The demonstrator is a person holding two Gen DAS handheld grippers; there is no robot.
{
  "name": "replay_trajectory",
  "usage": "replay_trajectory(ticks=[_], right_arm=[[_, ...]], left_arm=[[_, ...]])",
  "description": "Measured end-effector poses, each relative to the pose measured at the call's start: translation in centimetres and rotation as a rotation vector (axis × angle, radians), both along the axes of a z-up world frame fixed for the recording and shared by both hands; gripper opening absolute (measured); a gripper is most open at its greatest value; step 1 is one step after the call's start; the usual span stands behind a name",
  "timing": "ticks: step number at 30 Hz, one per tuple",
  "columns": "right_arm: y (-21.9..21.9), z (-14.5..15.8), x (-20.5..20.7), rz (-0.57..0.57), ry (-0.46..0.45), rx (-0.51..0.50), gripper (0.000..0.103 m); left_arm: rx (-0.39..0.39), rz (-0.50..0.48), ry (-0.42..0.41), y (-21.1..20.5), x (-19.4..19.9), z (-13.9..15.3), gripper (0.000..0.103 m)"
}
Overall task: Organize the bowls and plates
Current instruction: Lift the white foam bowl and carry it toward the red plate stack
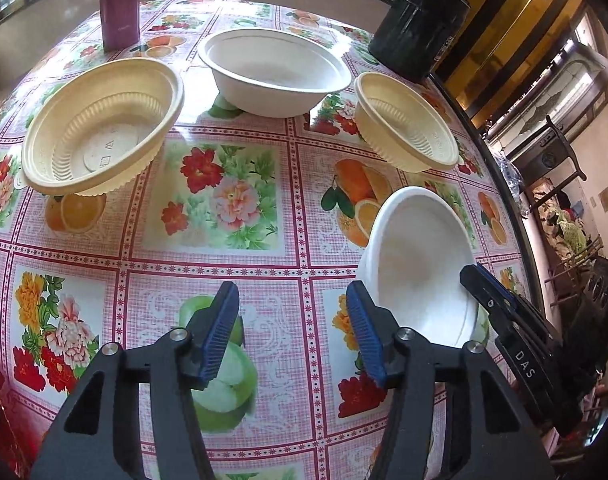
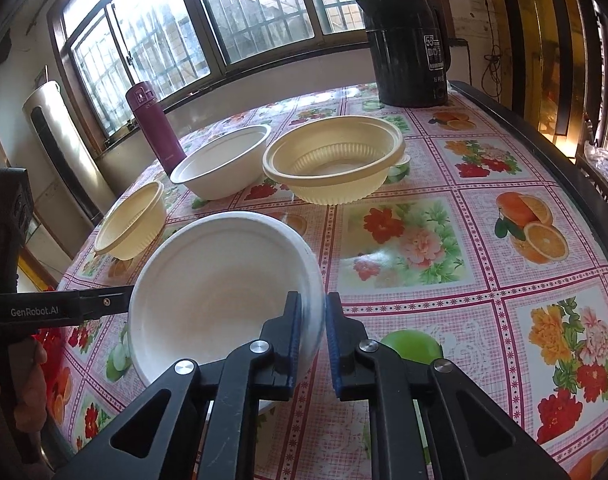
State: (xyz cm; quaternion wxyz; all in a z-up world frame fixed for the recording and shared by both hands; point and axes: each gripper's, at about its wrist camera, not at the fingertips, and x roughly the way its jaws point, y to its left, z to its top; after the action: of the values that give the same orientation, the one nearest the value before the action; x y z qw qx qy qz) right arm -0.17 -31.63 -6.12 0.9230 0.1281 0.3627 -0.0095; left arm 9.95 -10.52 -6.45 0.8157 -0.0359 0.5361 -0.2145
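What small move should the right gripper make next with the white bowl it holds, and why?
Probably carry the held white bowl to the other white bowl and nest it there: the right gripper already pinches its rim, tilted off the table, and the matching bowl sits open.

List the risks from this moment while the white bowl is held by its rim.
1. The right gripper pinches only the thin rim wall of the tilted white bowl; it may slip or buckle.
2. The open left gripper sits close beside that bowl and could knock it.
3. Swinging toward the other white bowl may bump the yellow bowl.
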Motion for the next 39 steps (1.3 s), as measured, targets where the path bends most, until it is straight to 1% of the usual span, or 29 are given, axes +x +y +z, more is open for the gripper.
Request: replay_trajectory(ticks=[3,4,6,9,13,14,15,16,19,22,23,24,25,28,30,34,36,39], right_arm=[[0.0,0.0,0.0,0.002,-0.004,-0.006,0.013],[0.0,-0.1,0.1,0.002,0.004,-0.004,0.012],[-0.1,-0.5,0.4,-0.007,0.026,0.0,0.013],[-0.5,-0.7,0.5,-0.014,0.033,0.017,0.013],[-0.3,-0.6,0.4,-0.012,0.028,0.015,0.013],[-0.3,-0.6,0.4,-0.011,0.027,0.015,0.013],[-0.2,-0.6,0.3,-0.009,0.027,0.017,0.013],[-0.2,-0.6,0.3,-0.006,0.026,0.021,0.013],[-0.1,-0.5,0.3,-0.003,0.024,0.026,0.013],[-0.2,-0.6,0.3,-0.006,0.028,0.032,0.013],[-0.3,-0.6,0.3,-0.006,0.03,0.034,0.013],[-0.3,-0.6,0.3,-0.005,0.032,0.037,0.013],[-0.3,-0.7,0.4,-0.005,0.034,0.041,0.013],[-0.3,-0.6,0.4,0.01,0.03,0.059,0.013],[-0.2,-0.6,0.4,0.012,0.027,0.058,0.013],[-0.2,-0.5,0.3,0.019,0.02,0.076,0.013],[-0.1,-0.4,0.2,0.029,0.016,0.097,0.013],[0.4,-0.2,0.1,0.039,0.006,0.096,0.012]], left_arm=[[-0.029,-0.002,0.039,0.4,0.3,-0.4,0.055],[-0.038,-0.005,0.049,0.6,0.4,-0.5,0.058],[-0.058,-0.004,0.063,1.0,0.5,-0.4,0.06],[-0.087,-0.004,0.063,1.5,0.5,0.3,0.06],[-0.108,-0.021,0.039,1.5,0.1,2.0,0.061],[-0.104,-0.026,0.024,1.3,0.0,2.5,0.062],[-0.094,-0.03,0.011,0.9,-0.1,2.7,0.068],[-0.088,-0.036,0.006,0.3,-0.1,2.8,0.07],[-0.069,-0.058,0.019,-1.2,0.0,2.2,0.07],[-0.049,-0.054,0.024,-1.8,0.4,1.2,0.069],[-0.037,-0.05,0.02,-1.8,0.5,1.0,0.064],[-0.027,-0.05,0.014,-1.9,0.5,0.8,0.046],[-0.022,-0.056,0.014,-1.9,0.5,0.7,0.035],[-0.012,-0.073,-0.001,-2.3,0.0,0.6,0.022],[-0.012,-0.081,-0.011,-2.5,-0.3,0.7,0.016],[0.004,-0.091,-0.022,-2.7,-0.5,0.6,0.009],[0.009,-0.087,-0.024,-2.5,-0.6,0.5,0.008],[0.01,-0.081,-0.032,-1.9,-0.8,0.6,0.008]])
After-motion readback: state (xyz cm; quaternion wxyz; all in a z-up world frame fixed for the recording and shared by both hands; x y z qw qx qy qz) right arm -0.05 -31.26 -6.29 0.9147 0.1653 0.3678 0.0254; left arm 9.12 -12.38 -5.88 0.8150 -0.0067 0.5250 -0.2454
